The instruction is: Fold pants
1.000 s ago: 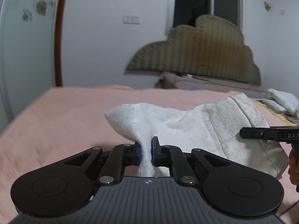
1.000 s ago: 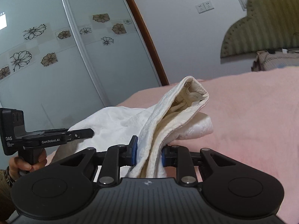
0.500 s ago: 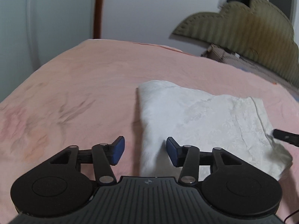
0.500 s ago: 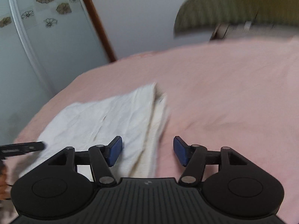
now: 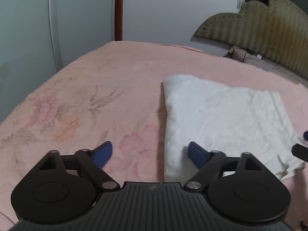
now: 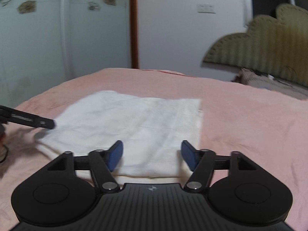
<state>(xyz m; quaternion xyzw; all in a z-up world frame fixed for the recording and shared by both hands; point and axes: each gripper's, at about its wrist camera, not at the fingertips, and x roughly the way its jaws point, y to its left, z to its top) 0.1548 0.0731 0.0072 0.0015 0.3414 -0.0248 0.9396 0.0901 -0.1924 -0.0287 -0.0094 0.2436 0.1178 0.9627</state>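
The white pants (image 5: 221, 119) lie folded into a flat rectangle on the pink bedspread (image 5: 86, 105). My left gripper (image 5: 150, 154) hovers at the fold's near left corner, jaws still opening, blue pads clear of the cloth. In the right wrist view the same folded pants (image 6: 134, 125) lie flat ahead. My right gripper (image 6: 152, 155) stands over their near edge, jaws opening too, with cloth lying below the gap but not pinched. The left gripper's black finger (image 6: 32, 121) shows at the left of that view, and a tip of the right gripper (image 5: 300, 150) shows at the left wrist view's right edge.
An olive scalloped headboard (image 5: 259, 23) and a patterned pillow (image 5: 250, 57) stand at the bed's far right. White wardrobe doors (image 6: 38, 48) with flower prints and a brown door frame (image 6: 133, 25) stand beyond the bed's far edge.
Both grippers let go of the white cloth they held raised and their jaws spread wide. The pants dropped flat into a folded rectangle, and both hands tipped downward toward the bed.
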